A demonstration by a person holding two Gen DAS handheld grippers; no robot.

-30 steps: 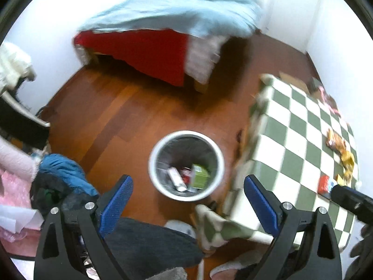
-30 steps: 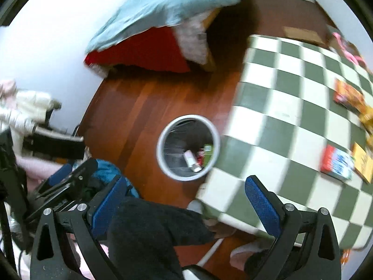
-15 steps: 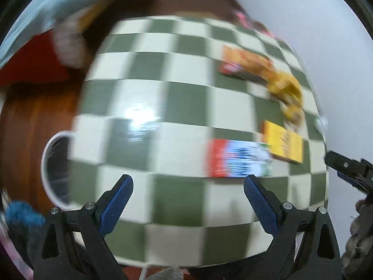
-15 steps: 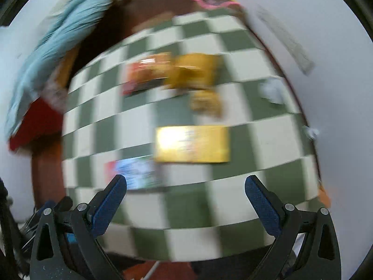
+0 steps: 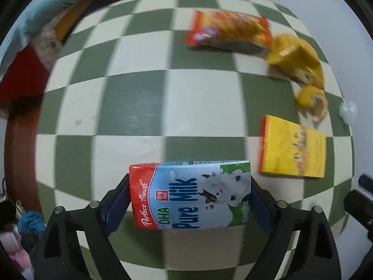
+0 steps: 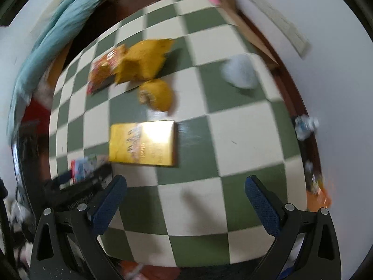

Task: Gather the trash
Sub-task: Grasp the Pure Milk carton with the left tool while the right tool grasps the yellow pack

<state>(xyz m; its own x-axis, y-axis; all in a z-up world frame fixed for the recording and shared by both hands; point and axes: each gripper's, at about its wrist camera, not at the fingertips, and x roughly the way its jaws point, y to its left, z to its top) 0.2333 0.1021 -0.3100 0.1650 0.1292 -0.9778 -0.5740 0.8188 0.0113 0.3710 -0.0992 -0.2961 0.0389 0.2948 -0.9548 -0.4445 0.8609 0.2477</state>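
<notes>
A blue and red milk carton [image 5: 190, 194] lies on the checkered table [image 5: 130, 107], between the two fingers of my left gripper [image 5: 190, 200], which stand wide at its two ends. A yellow box [image 5: 292, 148] lies to its right; it also shows in the right wrist view [image 6: 142, 143]. An orange snack bag [image 5: 227, 30], a yellow bag [image 5: 296, 59] and a small yellow wrapper [image 5: 311, 98] lie farther back. My right gripper [image 6: 185, 204] is open and empty above the table's near part, with the yellow box ahead of it.
A crumpled white paper [image 6: 240, 72] lies far right on the table. A bed with a blue blanket [image 6: 53, 44] stands beyond the table's left side. The white wall [image 6: 326, 70] runs along the right. Clutter lies on the floor at the left [image 5: 28, 221].
Both grippers swung from over the floor bin to over the table. My left gripper came down around the milk carton. My right gripper moved nearer the yellow box.
</notes>
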